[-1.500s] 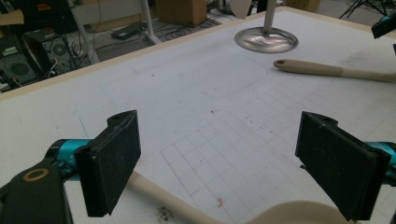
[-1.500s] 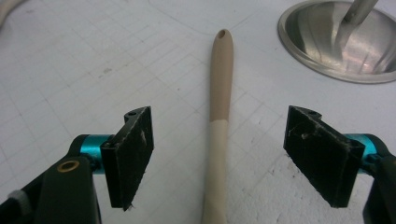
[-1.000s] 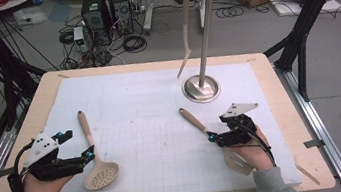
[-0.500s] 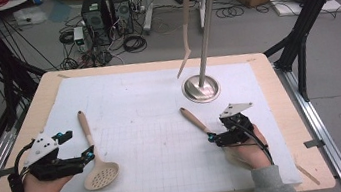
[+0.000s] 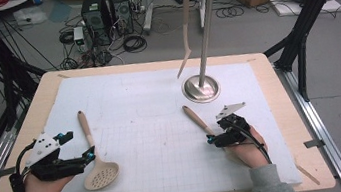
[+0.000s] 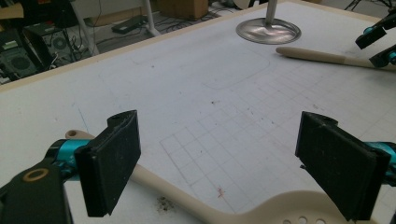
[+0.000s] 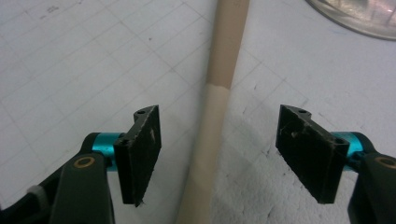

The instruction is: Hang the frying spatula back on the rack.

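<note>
While the right gripper (image 5: 211, 140) is held at about 4 o'clock on the white mat (image 5: 149, 104), its jaws are set astride the handle of a beige utensil (image 7: 212, 116). Both pads are seen clear of the handle, so nothing is gripped; the jaws have just been closing, with the handle between them. That handle is laid flat, running from the gripper toward 11 o'clock, and its far end is near the round metal base of the stand (image 5: 200, 87). At about 8 o'clock the left gripper (image 5: 89, 153) is rested with its jaws wide open. A slotted spoon (image 5: 100, 175) is laid just beside it, its handle passing beneath the jaws untouched.
</note>
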The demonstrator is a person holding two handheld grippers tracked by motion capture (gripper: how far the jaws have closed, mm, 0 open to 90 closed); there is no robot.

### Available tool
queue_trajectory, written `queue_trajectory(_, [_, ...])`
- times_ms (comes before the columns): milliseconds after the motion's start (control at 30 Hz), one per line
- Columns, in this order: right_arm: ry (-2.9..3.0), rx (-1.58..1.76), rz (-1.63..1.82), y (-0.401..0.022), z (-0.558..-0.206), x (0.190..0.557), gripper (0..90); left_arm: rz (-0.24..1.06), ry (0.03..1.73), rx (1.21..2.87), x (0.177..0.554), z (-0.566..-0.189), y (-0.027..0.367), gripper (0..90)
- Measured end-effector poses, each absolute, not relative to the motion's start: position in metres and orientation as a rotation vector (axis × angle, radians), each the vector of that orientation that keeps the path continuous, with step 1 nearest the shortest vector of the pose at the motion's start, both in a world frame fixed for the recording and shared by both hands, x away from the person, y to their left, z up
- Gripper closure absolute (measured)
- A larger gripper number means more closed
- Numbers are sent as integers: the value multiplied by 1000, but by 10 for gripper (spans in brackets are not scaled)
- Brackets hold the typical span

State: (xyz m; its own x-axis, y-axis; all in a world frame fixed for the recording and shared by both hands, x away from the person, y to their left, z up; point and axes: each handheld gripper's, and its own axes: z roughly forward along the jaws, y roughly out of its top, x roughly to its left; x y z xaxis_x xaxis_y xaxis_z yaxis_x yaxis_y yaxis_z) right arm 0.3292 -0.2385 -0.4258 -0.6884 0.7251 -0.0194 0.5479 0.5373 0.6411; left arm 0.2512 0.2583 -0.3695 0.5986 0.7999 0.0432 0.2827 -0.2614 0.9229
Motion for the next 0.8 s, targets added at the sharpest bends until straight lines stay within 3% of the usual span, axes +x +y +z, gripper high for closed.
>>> queue_trajectory(800, [2551,1157,820,-239,-429,329,503,648,890,1820,249,-371,260,145])
